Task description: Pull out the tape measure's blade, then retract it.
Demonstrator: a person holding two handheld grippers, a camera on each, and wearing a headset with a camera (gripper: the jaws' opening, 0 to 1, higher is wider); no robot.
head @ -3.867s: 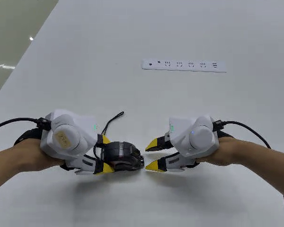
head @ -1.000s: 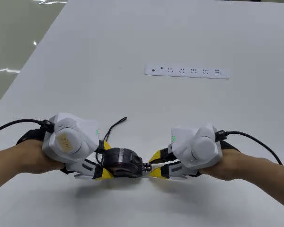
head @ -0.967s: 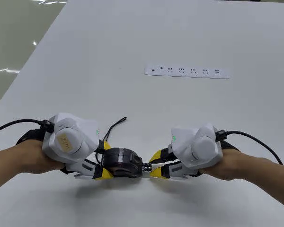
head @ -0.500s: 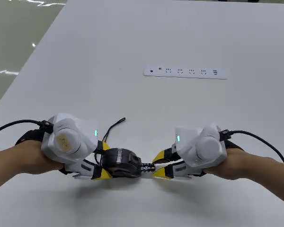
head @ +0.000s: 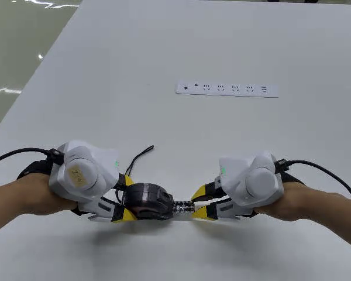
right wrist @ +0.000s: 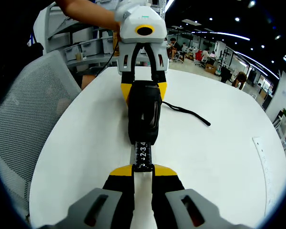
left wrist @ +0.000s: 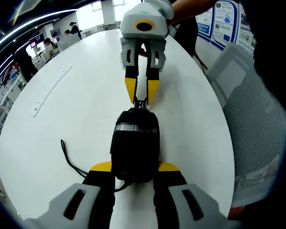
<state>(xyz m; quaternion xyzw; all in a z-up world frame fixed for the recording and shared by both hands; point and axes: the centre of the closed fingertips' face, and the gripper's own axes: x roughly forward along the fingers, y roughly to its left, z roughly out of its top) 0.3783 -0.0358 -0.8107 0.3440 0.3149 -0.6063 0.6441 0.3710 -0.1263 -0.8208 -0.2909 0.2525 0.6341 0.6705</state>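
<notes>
head view: left gripper [head: 129, 195] tight around tape measure [head: 151, 201], right gripper [head: 198, 204] tight around blade [head: 182, 205]

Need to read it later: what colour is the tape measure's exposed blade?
Black with white numerals. The blade shows best in the right gripper view.

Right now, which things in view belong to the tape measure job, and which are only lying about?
Job: tape measure, held by the left gripper; its blade, pinched by the right gripper.
Lying about: white power strip; mesh chair.
</notes>
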